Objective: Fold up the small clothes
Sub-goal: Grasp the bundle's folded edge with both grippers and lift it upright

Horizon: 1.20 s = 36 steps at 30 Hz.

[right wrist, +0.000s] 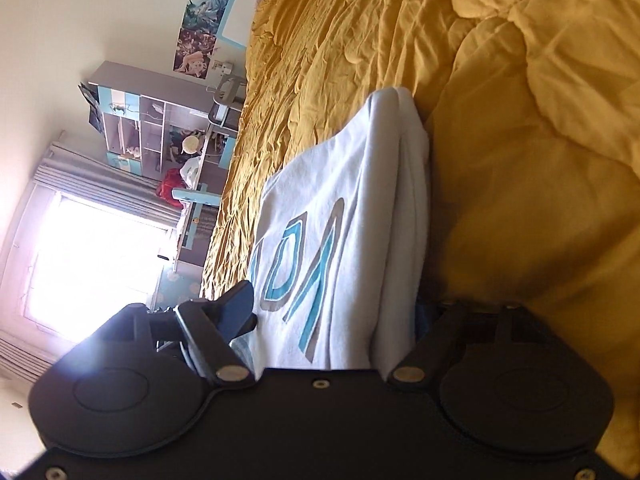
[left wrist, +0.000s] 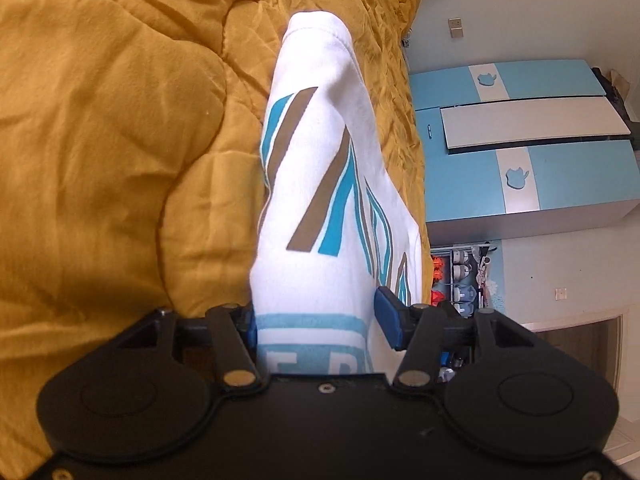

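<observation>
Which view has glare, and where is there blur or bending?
Right wrist view: the window blows out white and flares over the right tool. Left wrist view: even light, no glare; the shirt is soft at its near edge, and the wardrobe bows from fisheye distortion.

Right gripper [right wrist: 336, 312] rolled on its side, jaws wide apart. White garment [right wrist: 344, 216] with teal and grey-brown lettering sits between them, folded, layered edges stacked on its right side. One blue finger [right wrist: 238, 306] stands clear of the cloth on the left; the other is mostly hidden behind the fold, contact unclear. Garment lies on a rumpled mustard-yellow quilt [right wrist: 520, 160]. Beyond: bright window [right wrist: 92, 256] with curtain, shelf unit [right wrist: 152, 124] with clutter, posters [right wrist: 200, 20] on the wall.
</observation>
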Available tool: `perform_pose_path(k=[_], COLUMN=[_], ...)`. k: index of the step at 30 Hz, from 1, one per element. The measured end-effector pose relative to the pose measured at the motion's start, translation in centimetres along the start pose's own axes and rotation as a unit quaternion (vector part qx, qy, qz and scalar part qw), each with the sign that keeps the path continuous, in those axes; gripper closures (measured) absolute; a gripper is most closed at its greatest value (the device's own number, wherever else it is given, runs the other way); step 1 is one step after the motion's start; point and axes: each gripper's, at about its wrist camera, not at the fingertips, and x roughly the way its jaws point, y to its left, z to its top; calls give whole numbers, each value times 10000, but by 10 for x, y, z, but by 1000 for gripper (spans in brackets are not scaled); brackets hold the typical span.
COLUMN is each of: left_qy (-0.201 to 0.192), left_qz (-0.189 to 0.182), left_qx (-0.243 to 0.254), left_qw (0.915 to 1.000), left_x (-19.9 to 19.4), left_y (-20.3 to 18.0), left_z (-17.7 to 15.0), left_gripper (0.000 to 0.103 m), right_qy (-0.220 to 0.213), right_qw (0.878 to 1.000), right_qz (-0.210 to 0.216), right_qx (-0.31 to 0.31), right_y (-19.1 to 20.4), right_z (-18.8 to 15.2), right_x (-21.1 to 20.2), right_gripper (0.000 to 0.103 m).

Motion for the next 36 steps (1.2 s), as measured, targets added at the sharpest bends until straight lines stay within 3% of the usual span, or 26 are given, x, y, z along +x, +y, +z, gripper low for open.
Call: perform_pose_path(k=[2,3,4,6,8,9,11,17,25,31,36], left_qy=[0,-20,-35,-90,-126,-166,-203,-367,-1031,-1403,-1480], left_qz=[-147,-150,-116,-6,118,55,19,-146,-4,359,632], left_qx=[-96,-73,35,312,424,366,414,826,1268,1229,1073], left_qw=[9998,9999,9999,9995,9990,9992,9989,9958,9866,9818,9811], left_x=[6,9,11,10,10,8,3,-27,-155,-254,-290], left_y=[3,2,-1,-10,-17,-19,-26,-73,-113,-83,-25], left_z=[3,4,4,1,0,1,2,7,7,2,10], left_gripper=[48,50,53,56,75,77,83,84,84,83,83], right_qy=[14,-5,-33,-12,-87,-146,-212,-361,-231,246,576], right_qw=[10000,10000,9999,9984,9987,9989,9986,9973,9933,9886,9880], right_qz=[1,-19,-103,-513,-484,-425,-437,-274,299,585,318], right_qx=[46,23,-37,-225,-122,-95,-198,-582,-1089,-1366,-1397], right_y=[0,1,4,6,5,8,18,71,158,204,203], right_z=[1,1,0,1,3,3,4,13,8,-15,-37], right_x=[6,7,7,4,-4,-8,-12,-16,20,95,153], right_gripper=[24,30,37,73,78,81,81,82,82,82,82])
